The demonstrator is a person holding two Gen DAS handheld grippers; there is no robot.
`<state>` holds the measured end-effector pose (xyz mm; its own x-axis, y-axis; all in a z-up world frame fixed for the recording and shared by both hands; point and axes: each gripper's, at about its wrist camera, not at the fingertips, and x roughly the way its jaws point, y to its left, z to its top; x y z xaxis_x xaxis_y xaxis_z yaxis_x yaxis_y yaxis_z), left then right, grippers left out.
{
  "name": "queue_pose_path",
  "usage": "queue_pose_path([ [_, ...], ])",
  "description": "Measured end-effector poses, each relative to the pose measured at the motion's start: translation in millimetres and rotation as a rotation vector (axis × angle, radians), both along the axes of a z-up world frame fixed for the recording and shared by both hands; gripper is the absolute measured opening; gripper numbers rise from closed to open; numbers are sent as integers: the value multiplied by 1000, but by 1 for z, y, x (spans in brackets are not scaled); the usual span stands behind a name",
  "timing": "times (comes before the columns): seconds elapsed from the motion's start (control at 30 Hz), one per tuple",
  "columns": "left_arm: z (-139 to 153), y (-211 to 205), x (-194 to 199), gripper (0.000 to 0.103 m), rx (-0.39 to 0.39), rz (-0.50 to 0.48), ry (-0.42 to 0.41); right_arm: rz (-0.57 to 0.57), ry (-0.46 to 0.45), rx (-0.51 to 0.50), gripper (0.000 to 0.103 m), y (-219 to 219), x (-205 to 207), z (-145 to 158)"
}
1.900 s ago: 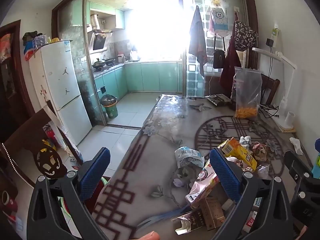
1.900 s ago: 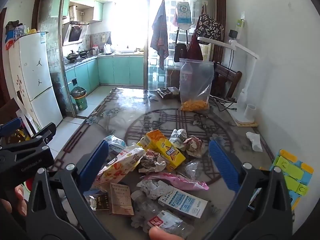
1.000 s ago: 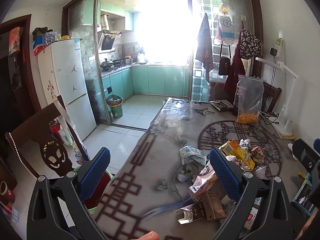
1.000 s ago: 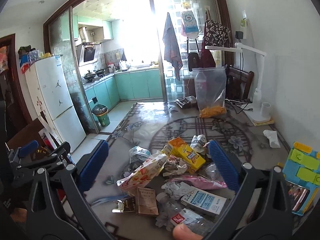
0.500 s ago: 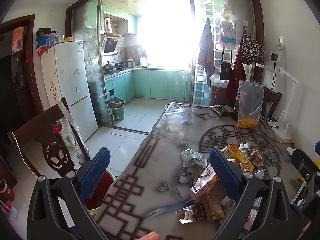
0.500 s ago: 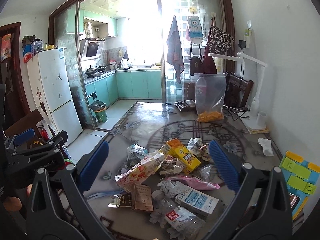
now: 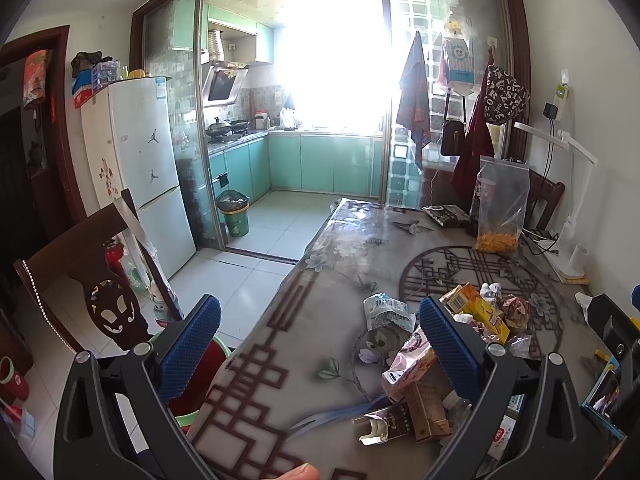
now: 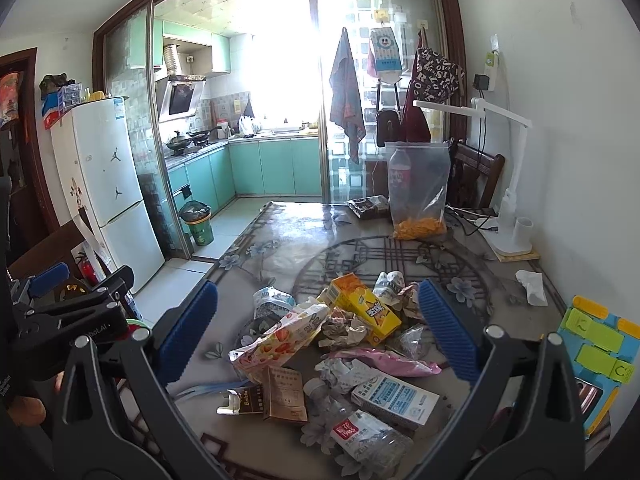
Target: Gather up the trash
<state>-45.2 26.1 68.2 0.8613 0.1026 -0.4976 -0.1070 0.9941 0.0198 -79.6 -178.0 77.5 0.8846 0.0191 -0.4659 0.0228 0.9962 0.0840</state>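
Observation:
A pile of trash lies on the patterned table (image 8: 280, 248): a yellow juice carton (image 8: 366, 307), a strawberry snack bag (image 8: 278, 340), a white-blue milk carton (image 8: 394, 399), a crushed plastic bottle (image 8: 362, 434), a brown packet (image 8: 285, 394) and crumpled wrappers. My right gripper (image 8: 318, 328) is open and empty, held above the pile. My left gripper (image 7: 320, 340) is open and empty over the table's left edge (image 7: 256, 344), with the pile (image 7: 416, 364) at its right finger. A red-and-green bin (image 7: 200, 364) shows beside the table below the left gripper.
A clear bag of orange snacks (image 8: 418, 196), a white desk lamp (image 8: 510, 216) and a tissue (image 8: 530, 286) stand further back on the table. Coloured blocks (image 8: 596, 336) lie at right. A wooden chair (image 7: 88, 280), fridge (image 7: 140, 176) and kitchen bin (image 7: 234, 216) are left.
Both grippers have lifted and drawn back a little, so the view shows more of the room. Both stay open and empty. The trash has not moved.

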Motion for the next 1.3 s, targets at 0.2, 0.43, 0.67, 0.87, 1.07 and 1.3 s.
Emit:
queue_pose_path([
  [0.2, -1, 0, 1, 95, -1, 1, 3, 3, 5, 0, 99, 2, 1, -1],
  [0.43, -4, 2, 4, 95, 1, 3, 9, 1, 7, 1, 99, 3, 3, -1],
  [0.67, -7, 2, 8, 95, -24, -4, 17, 2, 16, -3, 99, 3, 8, -1],
  [0.87, -7, 4, 17, 95, -87, -41, 10, 29, 48, 7, 99, -2, 19, 0],
  [1.07, -18, 6, 25, 95, -27, -182, -48, 64, 132, -87, 99, -20, 22, -18],
  [1.3, -58, 6, 33, 95, 0, -189, 70, 180, 370, -140, 93, -21, 7, -103],
])
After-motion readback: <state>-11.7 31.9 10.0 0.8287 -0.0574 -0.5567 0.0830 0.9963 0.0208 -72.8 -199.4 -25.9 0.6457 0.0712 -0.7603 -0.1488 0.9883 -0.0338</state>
